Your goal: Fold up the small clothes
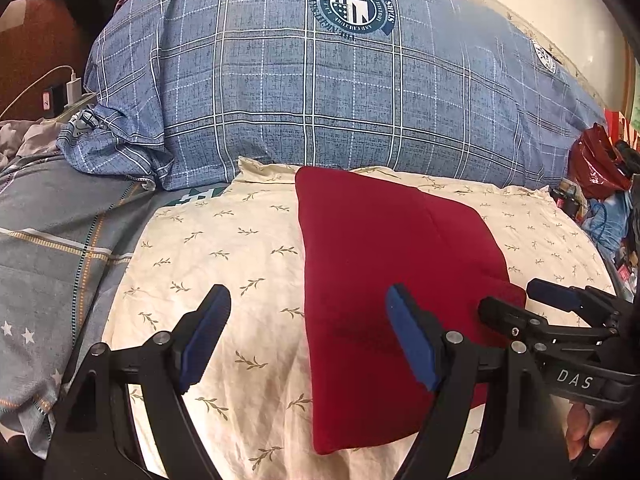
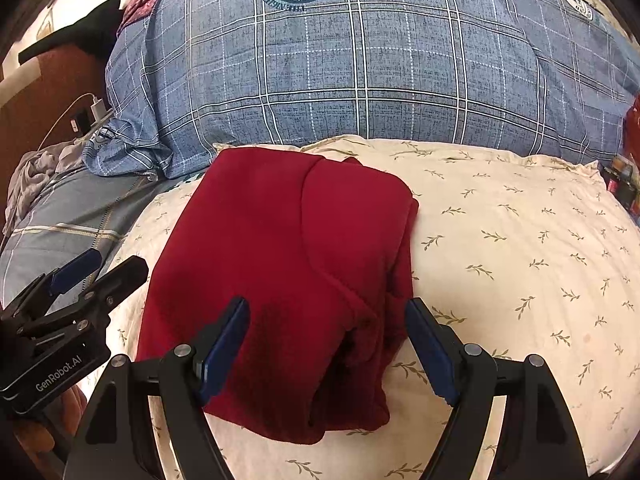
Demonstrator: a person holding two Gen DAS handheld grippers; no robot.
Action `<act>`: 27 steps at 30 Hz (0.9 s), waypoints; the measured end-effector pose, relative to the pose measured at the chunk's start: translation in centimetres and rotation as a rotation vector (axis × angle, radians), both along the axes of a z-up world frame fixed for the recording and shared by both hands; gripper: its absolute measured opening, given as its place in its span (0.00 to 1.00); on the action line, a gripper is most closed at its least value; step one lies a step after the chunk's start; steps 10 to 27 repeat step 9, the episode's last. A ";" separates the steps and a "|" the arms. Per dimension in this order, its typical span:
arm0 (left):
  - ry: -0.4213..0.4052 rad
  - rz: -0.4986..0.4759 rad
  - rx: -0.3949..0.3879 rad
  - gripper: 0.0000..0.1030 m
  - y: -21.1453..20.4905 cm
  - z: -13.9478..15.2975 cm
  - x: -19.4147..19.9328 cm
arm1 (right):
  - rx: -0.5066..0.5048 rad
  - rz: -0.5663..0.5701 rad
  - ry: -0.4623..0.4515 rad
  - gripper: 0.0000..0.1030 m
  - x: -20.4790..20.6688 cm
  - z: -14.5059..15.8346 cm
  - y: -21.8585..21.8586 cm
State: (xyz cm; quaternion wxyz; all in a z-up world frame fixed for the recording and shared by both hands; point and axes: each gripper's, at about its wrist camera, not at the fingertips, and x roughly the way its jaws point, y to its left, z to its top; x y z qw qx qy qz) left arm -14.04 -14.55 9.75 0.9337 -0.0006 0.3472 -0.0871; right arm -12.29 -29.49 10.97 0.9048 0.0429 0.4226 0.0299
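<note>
The red garment [image 2: 280,280] lies on the cream leaf-print pillow [image 2: 520,248], which serves as the reference for all positions below. The garment occupies the pillow's left-centre area as the right wrist view shows it, already doubled into a compact, roughly rectangular packet, with a rounded layer on top and looser edges bunched at its near right corner. Behind the pillow stands a large blue plaid cushion [image 2: 360,72], clear of the garment; a grey plaid sheet [image 1: 52,248] lies off the pillow's left side. The left gripper [image 1: 308,330] hovers above the pillow's near edge with its jaws spread wide and nothing between them; one blue pad is over bare pillow, the other over the garment's left portion. The right gripper [image 2: 326,340] hangs over the garment's near end, likewise spread wide and holding nothing, its pads straddling the bunched corner. Whether any pad touches the cloth cannot be told. Judgement: the fold appears nearly complete, and the step in hand is either a final fold or tidying. To do it well, each gripper should take all layers at a near corner, not the top layer alone, lift both corners together, carry them evenly toward the far edge, and align edges before release. The bunched corner should be smoothed first, or it will be trapped as a lump.
</note>
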 end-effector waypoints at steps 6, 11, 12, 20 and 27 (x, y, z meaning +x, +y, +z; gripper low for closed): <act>-0.005 0.000 0.002 0.78 0.1 -0.3 0.2 | 0.001 0.006 0.013 0.79 0.3 -0.5 0.1; 0.009 0.005 -0.006 0.78 0.5 -0.5 0.6 | -0.001 0.007 0.011 0.79 0.4 -0.5 0.0; 0.009 0.005 -0.006 0.78 0.5 -0.5 0.6 | -0.001 0.007 0.011 0.79 0.4 -0.5 0.0; 0.009 0.005 -0.006 0.78 0.5 -0.5 0.6 | -0.001 0.007 0.011 0.79 0.4 -0.5 0.0; 0.009 0.005 -0.006 0.78 0.5 -0.5 0.6 | -0.001 0.007 0.011 0.79 0.4 -0.5 0.0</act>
